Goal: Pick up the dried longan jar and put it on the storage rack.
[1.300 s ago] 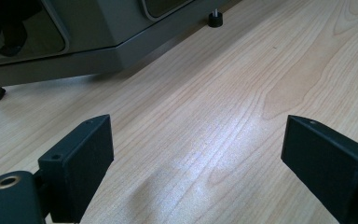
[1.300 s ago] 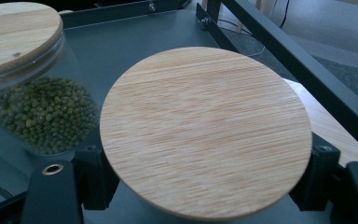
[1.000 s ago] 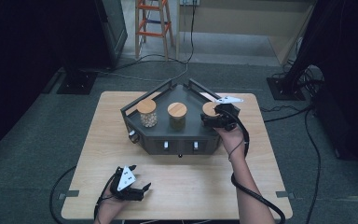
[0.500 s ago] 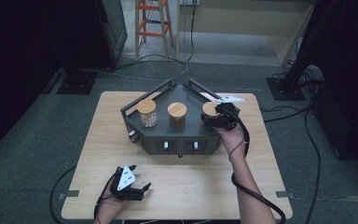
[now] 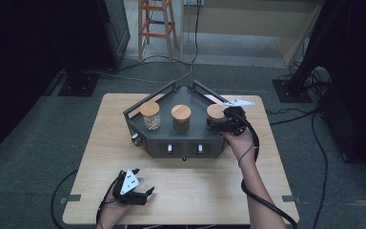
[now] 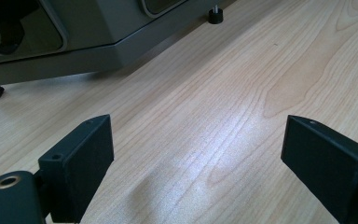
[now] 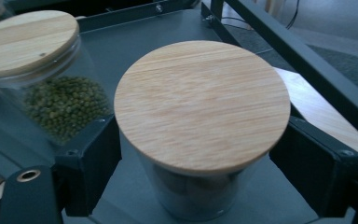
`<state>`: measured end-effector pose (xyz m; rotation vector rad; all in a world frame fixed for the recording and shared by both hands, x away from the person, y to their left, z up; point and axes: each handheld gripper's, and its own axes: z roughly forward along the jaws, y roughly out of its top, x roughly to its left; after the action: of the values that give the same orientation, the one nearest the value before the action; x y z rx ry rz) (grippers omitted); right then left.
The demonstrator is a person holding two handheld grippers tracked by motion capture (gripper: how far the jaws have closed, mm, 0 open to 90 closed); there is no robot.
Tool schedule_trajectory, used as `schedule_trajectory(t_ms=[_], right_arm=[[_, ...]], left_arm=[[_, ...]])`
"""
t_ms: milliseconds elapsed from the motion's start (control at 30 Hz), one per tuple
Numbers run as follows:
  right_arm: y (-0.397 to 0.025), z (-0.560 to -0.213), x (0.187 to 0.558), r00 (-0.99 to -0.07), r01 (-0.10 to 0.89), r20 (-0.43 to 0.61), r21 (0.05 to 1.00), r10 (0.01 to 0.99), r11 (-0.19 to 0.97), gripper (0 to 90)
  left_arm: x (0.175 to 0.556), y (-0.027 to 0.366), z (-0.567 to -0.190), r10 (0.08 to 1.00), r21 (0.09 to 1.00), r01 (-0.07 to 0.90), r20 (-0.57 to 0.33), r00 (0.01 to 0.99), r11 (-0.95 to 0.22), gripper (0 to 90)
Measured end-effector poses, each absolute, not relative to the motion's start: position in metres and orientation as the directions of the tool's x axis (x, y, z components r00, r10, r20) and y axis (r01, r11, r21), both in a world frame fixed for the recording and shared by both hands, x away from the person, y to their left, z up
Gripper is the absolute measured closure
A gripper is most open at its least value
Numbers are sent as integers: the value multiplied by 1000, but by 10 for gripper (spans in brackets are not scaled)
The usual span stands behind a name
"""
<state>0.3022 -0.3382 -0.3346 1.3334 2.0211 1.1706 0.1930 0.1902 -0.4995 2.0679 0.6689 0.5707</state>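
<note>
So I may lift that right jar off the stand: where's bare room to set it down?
Bare table lies between the stand and the left hand-held gripper, and left of the stand. The stand top is crowded: three jars, the right hand-held gripper straddling the right jar.

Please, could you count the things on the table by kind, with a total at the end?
Glass jars with wooden lids: 3 (left jar, middle jar, right jar)
Dark metal stand: 1
Grippers: 2 (left gripper, right gripper)
Total: 6
</note>
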Motion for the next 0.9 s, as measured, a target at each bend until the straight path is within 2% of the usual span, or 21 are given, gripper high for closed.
schedule_trajectory(t_ms=[467,900], right_arm=[[-343,-336,291,-457,520,79,832,886,194,165],[-353,-341,267,-467,494,98,853,879,167,151]], left_arm=[[193,190,-500,646,843,249,144,750,-477,92],[193,190,-500,647,842,251,144,749,-477,92]])
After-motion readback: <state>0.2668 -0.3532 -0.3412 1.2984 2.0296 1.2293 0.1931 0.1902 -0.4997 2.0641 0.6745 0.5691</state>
